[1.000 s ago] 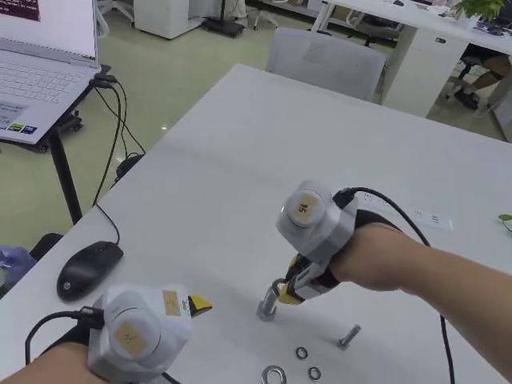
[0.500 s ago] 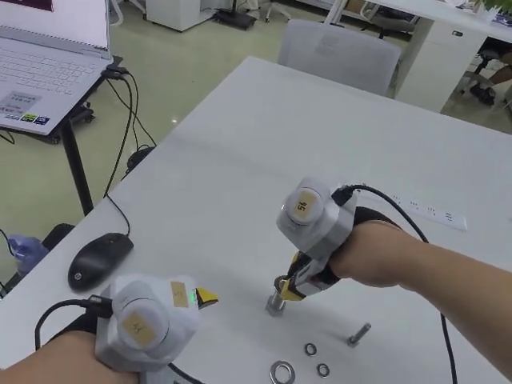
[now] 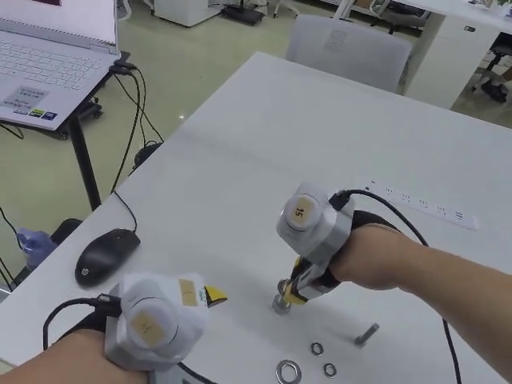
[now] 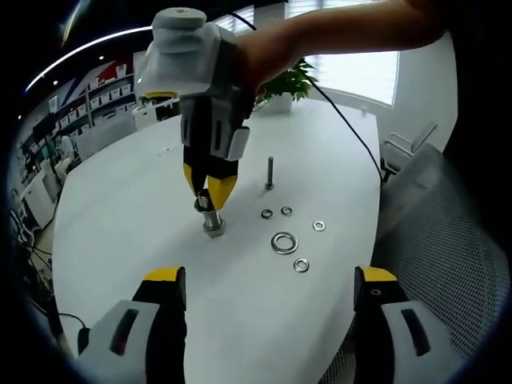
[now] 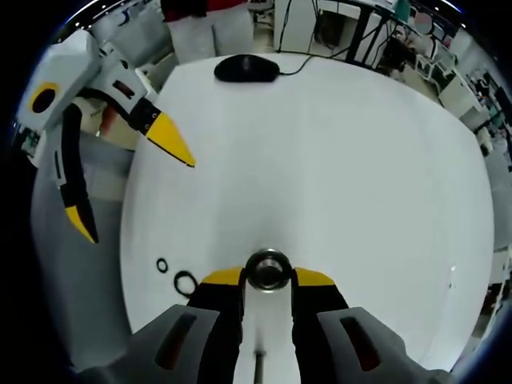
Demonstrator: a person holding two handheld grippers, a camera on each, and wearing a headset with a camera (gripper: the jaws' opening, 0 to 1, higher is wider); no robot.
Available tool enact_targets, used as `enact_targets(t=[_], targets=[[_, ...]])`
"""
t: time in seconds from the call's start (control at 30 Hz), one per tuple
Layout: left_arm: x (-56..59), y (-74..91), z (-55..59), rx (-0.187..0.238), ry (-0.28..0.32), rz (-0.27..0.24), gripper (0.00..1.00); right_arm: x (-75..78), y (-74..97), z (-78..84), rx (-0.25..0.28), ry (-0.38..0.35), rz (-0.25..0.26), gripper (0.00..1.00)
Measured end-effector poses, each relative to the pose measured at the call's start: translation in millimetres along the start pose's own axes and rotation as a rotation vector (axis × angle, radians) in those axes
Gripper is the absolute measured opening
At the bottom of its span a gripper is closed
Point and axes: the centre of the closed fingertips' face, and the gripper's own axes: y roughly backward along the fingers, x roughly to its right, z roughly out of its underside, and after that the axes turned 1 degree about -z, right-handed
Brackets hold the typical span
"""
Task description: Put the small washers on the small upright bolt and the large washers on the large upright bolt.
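The large upright bolt (image 3: 281,304) (image 4: 213,224) stands on the white table (image 3: 264,160). My right gripper (image 3: 290,290) (image 4: 208,194) (image 5: 268,272) is directly over its top, shut on a large washer (image 5: 268,270). The small upright bolt (image 3: 366,334) (image 4: 270,171) stands to the right. Loose on the table lie a large washer (image 3: 289,371) (image 4: 284,242) (image 5: 186,282) and several small washers (image 3: 318,349) (image 4: 266,214) (image 5: 162,265). My left gripper (image 3: 214,296) (image 4: 270,280) (image 5: 132,188) hovers open to the left of the large bolt, holding nothing.
A black mouse (image 3: 106,254) (image 5: 246,68) with its cable lies near the table's left edge. A laptop (image 3: 48,64) sits on a stand beyond that edge. A grey chair (image 3: 348,52) stands at the far end, and a white power strip (image 3: 424,208) lies on the right.
The head camera has shifted. My right gripper has come down slightly, bringing the washer from beside the large bolt's top to right over it. The left gripper has barely moved.
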Motion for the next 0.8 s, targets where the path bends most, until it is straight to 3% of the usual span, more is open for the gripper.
enact_targets(t=[0.13, 0.57, 0.73, 0.8], targets=[[1.3, -1.1, -0.6, 0.004, 0.003, 0.003, 0.86, 0.9, -6.8, 0.3, 0.003, -0.011, -0.006, 0.22], [3.7, -3.4, -0.9, 0.003, 0.006, 0.013, 0.85, 2.8, -5.8, -4.7, 0.004, -0.006, -0.003, 0.22], [4.2, -4.3, -0.4, -0.002, 0.008, 0.009, 0.84, 1.1, -7.8, -3.7, -0.013, 0.049, 0.011, 0.22], [4.1, -4.4, 0.1, -0.002, 0.008, 0.008, 0.84, -0.7, -9.5, -2.5, -0.036, 0.125, 0.014, 0.22]])
